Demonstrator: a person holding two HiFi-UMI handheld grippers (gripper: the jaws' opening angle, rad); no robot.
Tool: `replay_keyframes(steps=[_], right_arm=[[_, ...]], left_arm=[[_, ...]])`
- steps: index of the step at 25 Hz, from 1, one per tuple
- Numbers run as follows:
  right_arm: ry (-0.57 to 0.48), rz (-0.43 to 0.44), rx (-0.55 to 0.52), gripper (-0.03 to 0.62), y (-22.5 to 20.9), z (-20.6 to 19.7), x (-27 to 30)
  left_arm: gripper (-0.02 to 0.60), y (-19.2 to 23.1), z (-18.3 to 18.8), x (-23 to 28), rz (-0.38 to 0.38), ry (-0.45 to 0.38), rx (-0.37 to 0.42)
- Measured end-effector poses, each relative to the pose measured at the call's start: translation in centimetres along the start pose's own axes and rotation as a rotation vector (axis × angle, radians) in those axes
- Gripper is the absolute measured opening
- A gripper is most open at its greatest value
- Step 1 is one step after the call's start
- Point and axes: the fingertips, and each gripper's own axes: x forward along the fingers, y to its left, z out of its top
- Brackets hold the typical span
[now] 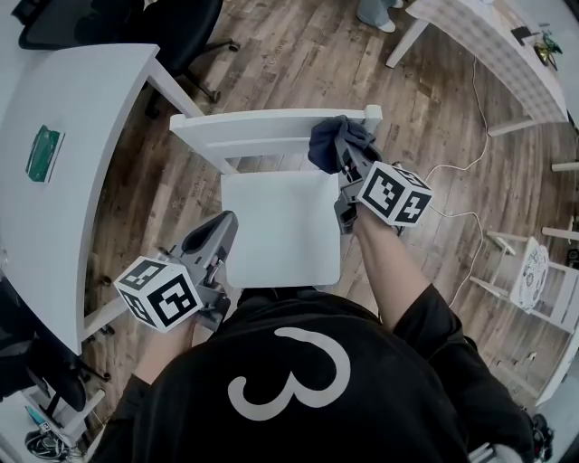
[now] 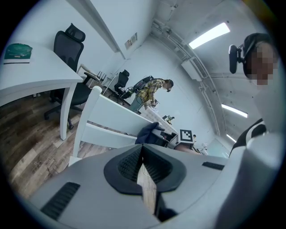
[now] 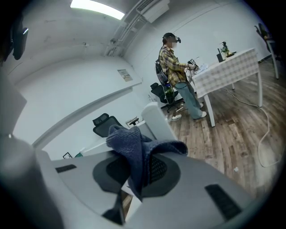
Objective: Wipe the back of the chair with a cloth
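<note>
Right gripper clamped on dark blue cloth; cloth bunched between jaws, set on top rail of white chair back, near rail's right end. Left gripper held by chair's front left corner, jaws pressed together, nothing pinched. White table seen left of chair, green packet laid on it. Black office chair seen beyond chair, to left. White cable trailed over wood floor right of chair. Second person seen standing beyond chair, beside checked table.
</note>
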Motion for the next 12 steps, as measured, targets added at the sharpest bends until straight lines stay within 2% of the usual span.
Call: replay_keyframes(steps=[6,12], right_arm=[[-0.023,0.012,0.093,0.049,-1.5,0.6,-1.2],[-0.029,0.022,0.095,0.049,-1.4,0.7,-1.5]], left_arm=[[0.014,-1.4,-0.4,0.7,-0.003,0.003,0.004],[0.014,-1.7,-0.8,0.2,0.004,-0.004,-0.001]])
